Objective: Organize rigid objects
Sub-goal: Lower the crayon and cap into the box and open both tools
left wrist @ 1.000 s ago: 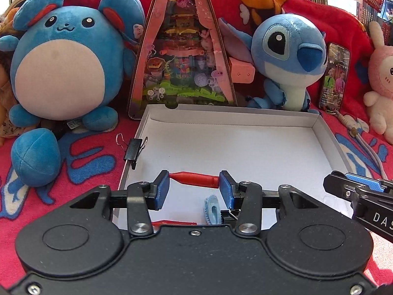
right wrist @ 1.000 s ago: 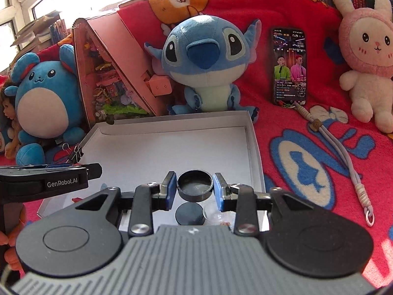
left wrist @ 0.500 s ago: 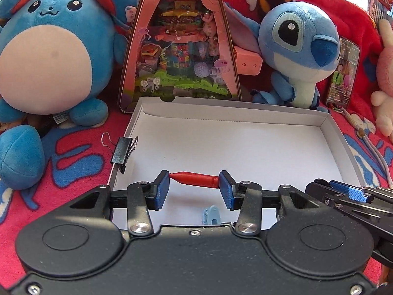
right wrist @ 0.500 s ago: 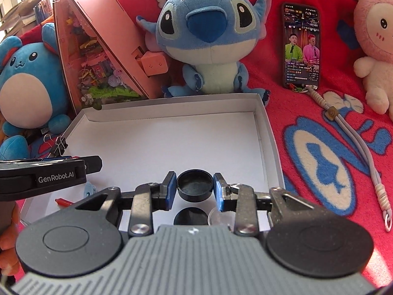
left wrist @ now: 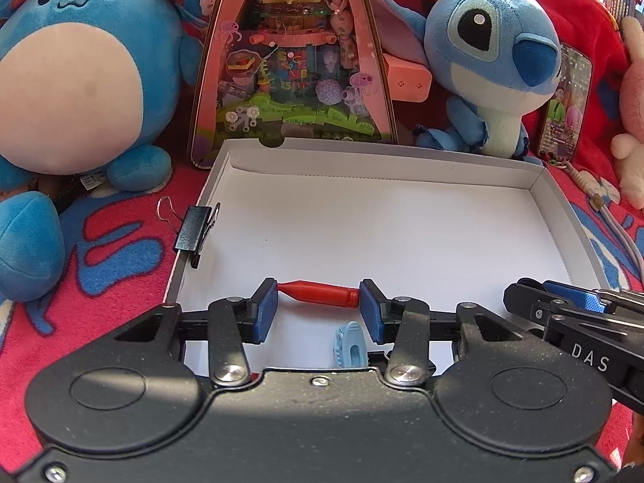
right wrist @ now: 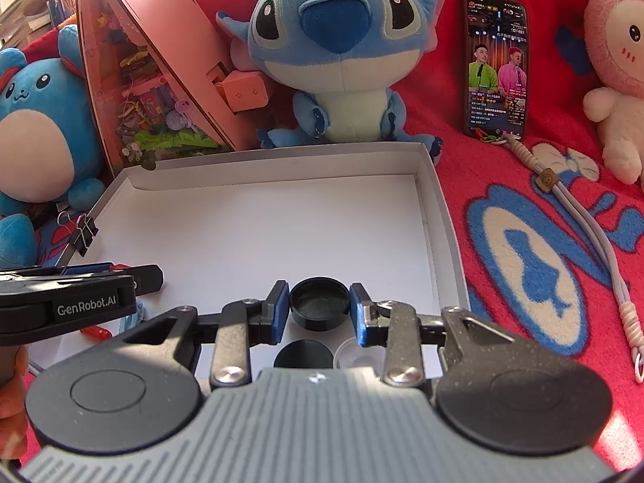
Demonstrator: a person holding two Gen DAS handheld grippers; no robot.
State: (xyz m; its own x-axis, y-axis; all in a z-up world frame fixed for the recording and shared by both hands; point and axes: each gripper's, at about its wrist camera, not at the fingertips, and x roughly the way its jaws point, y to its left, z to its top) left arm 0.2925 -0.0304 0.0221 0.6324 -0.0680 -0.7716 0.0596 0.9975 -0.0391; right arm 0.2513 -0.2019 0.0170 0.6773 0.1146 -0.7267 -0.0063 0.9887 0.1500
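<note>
Nearest the lens in the left wrist view, the left gripper (left wrist: 318, 309) holds a red bullet-shaped piece (left wrist: 320, 293) end to end, its long axis running straight across the frame from pad to pad, pointed tip toward the left pad. Just below it, low in the frame, a pale blue clip (left wrist: 349, 344) lies on the floor of the white box (left wrist: 555, 201). In the right wrist view the right gripper (right wrist: 319, 309) is clamped narrowly on a black round cap (right wrist: 319, 302), open side up; beneath it, at lower centre, sit another black cap (right wrist: 302, 354) and a clear lid (right wrist: 354, 356). Both held pieces hang over the box's near edge, so setting them down looks like a short drop onto the bare floor beyond. A binder clip (left wrist: 195, 228) grips the box's left wall, mid-left.
</note>
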